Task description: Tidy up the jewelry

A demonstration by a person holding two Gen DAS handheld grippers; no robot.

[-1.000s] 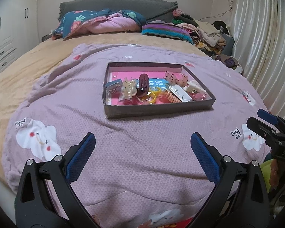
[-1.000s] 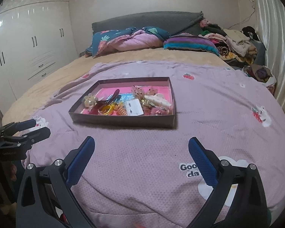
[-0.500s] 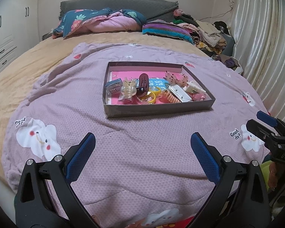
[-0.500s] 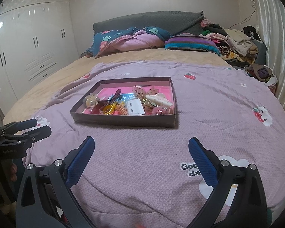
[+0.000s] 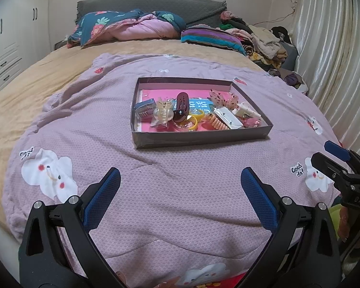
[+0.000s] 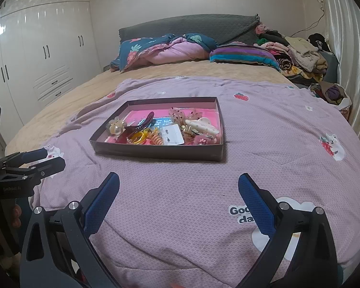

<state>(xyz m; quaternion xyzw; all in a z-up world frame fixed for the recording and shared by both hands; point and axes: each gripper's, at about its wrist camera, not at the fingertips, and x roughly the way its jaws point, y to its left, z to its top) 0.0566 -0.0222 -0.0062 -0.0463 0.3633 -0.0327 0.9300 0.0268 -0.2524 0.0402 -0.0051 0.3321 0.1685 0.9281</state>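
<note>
Left wrist: the left gripper (image 5: 180, 182) gapes empty above the quilt (image 5: 180, 204), barely shifted in 1 second. Right wrist: the right gripper (image 6: 178, 187), also apart, has edged forward; jewelry stays in the box (image 6: 156, 152), untouched.

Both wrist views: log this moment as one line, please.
phase: pre-grasp | left gripper: open, empty | right gripper: open, empty | tray: on purple blanket, hair clips and bands inside, untouched
</note>
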